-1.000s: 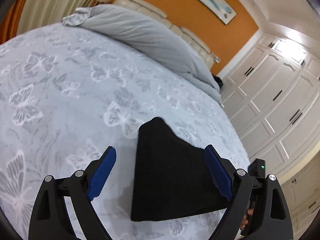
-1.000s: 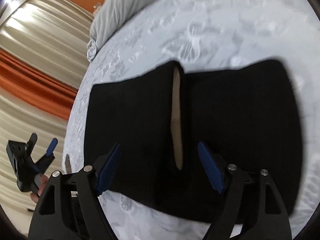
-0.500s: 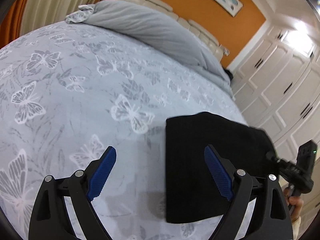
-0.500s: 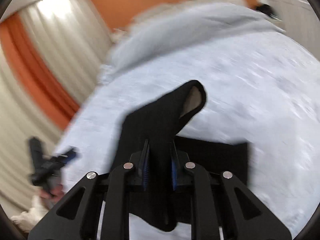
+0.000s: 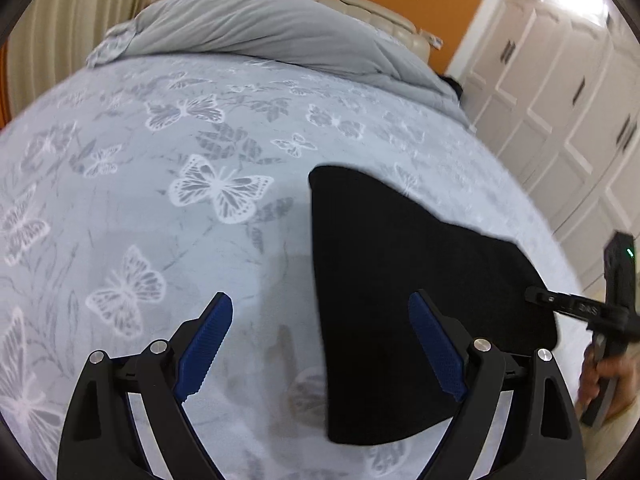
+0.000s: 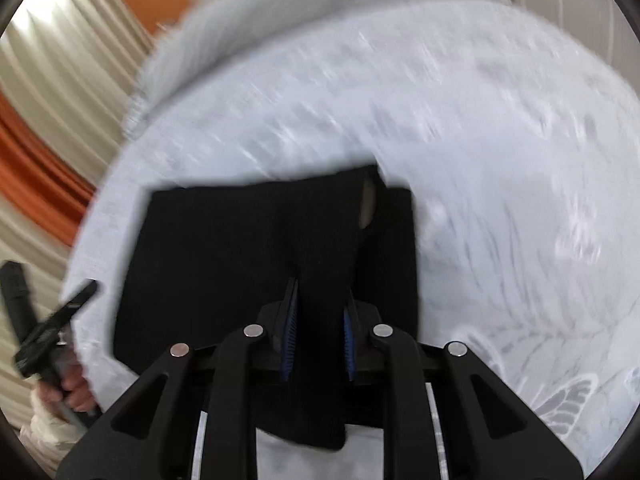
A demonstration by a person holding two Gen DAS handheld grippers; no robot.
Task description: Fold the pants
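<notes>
Right now the black pants (image 5: 404, 280) are lying folded into a compact block on the butterfly-print bedspread (image 5: 160, 200), toward the side of the bed nearest the white wardrobe doors (image 5: 560, 100). In the left wrist view their left edge is running straight and clean from a rounded far corner down to a near corner by the camera, while the far edge is sloping off to the right. The left gripper (image 5: 320, 344) is hovering above the bed with its blue pads (image 5: 204, 344) spread wide, holding nothing; its right finger is overlapping the pants in this view and its left finger is sitting over bare bedspread. Broad uncovered bedspread is stretching to the left and ahead, up to the grey duvet (image 5: 260, 36) bunched along the headboard.

The right gripper (image 6: 318, 336) is pinching a raised ridge of the pants (image 6: 248, 256) between nearly closed pads, and the cloth is hanging down past the fingers toward the camera. Beyond the pinch, a small opening is showing a paler lining near the far edge of the garment. The rest is lying flat, its left and far edges reading as straight lines. This view is blurred, so finer folds are hard to make out. Open bedspread (image 6: 500, 180) is spreading to the right and beyond the pants; to their left the bed edge is curving close by, with striped curtains (image 6: 60, 80) behind it.
</notes>
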